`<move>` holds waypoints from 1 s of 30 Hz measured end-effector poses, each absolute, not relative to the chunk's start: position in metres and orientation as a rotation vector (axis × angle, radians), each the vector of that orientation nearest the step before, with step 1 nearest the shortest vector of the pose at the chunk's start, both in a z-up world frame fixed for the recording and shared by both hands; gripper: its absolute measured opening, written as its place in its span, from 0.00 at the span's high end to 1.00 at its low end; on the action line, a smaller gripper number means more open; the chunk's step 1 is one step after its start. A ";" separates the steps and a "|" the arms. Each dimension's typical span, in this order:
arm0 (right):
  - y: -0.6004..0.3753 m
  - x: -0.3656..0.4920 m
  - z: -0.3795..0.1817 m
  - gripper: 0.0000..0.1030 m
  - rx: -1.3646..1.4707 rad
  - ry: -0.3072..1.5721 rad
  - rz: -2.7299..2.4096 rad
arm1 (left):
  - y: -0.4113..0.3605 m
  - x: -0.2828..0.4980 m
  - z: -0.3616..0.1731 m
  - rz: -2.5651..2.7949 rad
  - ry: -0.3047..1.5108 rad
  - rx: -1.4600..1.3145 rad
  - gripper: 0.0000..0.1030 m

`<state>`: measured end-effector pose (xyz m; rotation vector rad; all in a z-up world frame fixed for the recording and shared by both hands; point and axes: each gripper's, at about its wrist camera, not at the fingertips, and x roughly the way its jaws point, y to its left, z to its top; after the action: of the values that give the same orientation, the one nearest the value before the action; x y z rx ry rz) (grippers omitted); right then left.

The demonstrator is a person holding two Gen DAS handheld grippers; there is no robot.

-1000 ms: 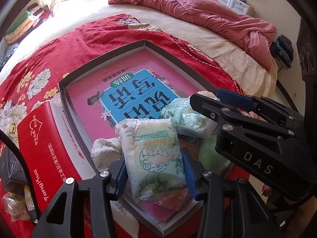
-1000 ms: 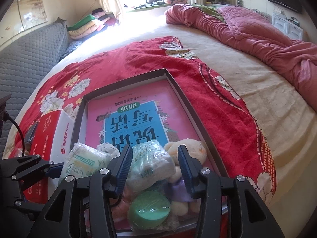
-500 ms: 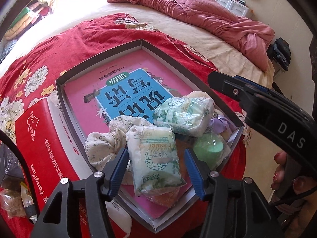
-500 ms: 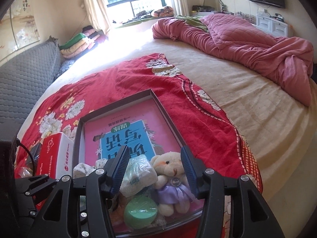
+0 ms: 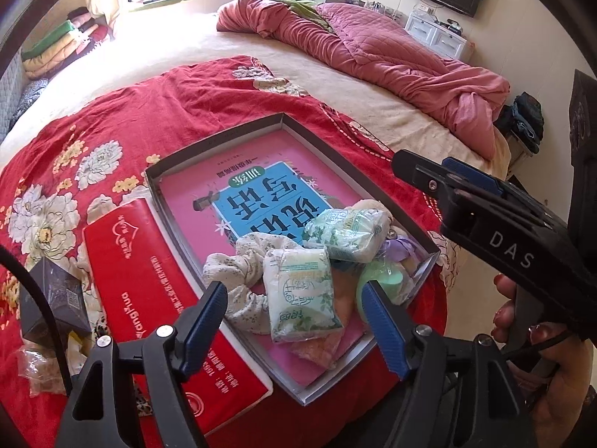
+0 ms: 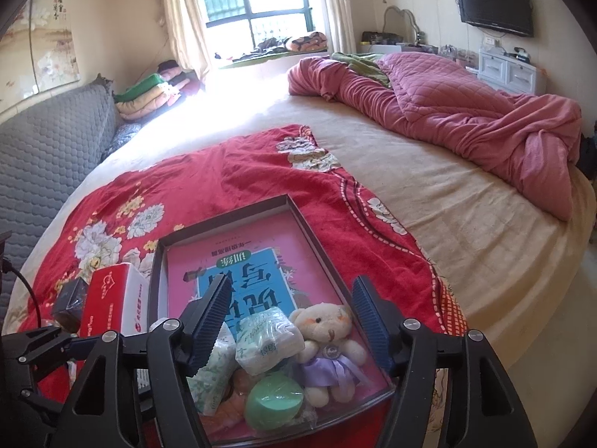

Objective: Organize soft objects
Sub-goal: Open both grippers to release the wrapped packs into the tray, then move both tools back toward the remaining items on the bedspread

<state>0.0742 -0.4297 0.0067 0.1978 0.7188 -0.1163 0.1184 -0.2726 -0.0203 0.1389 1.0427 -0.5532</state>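
A shallow grey box [image 5: 212, 143] [image 6: 224, 220] lies on a red flowered blanket and holds a pink and blue book. Soft things crowd its near end: a white tissue pack [image 5: 298, 295] [image 6: 212, 366], a green-patterned pack [image 5: 347, 231] [image 6: 268, 339], a floral scrunchie [image 5: 235, 268], a teddy bear [image 6: 328, 332] in a purple dress and a green round pad [image 6: 274, 403]. My left gripper [image 5: 293, 298] hangs above the white pack, jaws opening, pads clear of it. My right gripper [image 6: 291, 291] hovers over the patterned pack and the bear, jaws opening, touching neither.
A red tissue box [image 5: 149, 280] [image 6: 108, 298] lies against the grey box's left side, a small dark box [image 5: 52, 298] beyond it. A crumpled pink quilt [image 6: 447, 112] covers the far right of the bed. A grey padded headboard [image 6: 44, 156] runs along the left.
Both grippers have let go of their tissue packs, spread their jaws and lifted back from the box. The two packs now lie loose among the other soft things.
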 end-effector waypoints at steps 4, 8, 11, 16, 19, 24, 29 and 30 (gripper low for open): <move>-0.420 0.071 0.013 0.31 0.165 0.714 -0.129 | -0.259 0.115 -0.010 -0.531 1.020 0.127 0.28; -0.412 0.068 0.017 0.29 0.140 0.712 -0.137 | -0.243 0.107 0.000 -0.518 0.997 0.114 0.24; -0.404 0.065 0.023 0.29 0.127 0.702 -0.136 | -0.232 0.102 0.004 -0.503 0.983 0.114 0.22; -0.387 0.061 0.036 0.29 0.088 0.682 -0.136 | -0.209 0.098 0.012 -0.469 0.967 0.092 0.21; -0.379 0.058 0.044 0.29 0.080 0.674 -0.128 | -0.196 0.096 0.017 -0.448 0.959 0.079 0.21; -0.368 0.052 0.056 0.29 0.041 0.647 -0.140 | -0.181 0.090 0.026 -0.422 0.937 0.076 0.21; -0.366 0.045 0.065 0.29 0.043 0.640 -0.143 | -0.171 0.084 0.038 -0.412 0.910 0.067 0.20; -0.364 0.044 0.066 0.29 0.039 0.640 -0.141 | -0.168 0.083 0.040 -0.410 0.906 0.063 0.20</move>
<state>0.0439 -0.3641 0.0664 0.0390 0.6397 -0.1411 0.0830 -0.1683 0.0401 0.0630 0.9065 -0.4099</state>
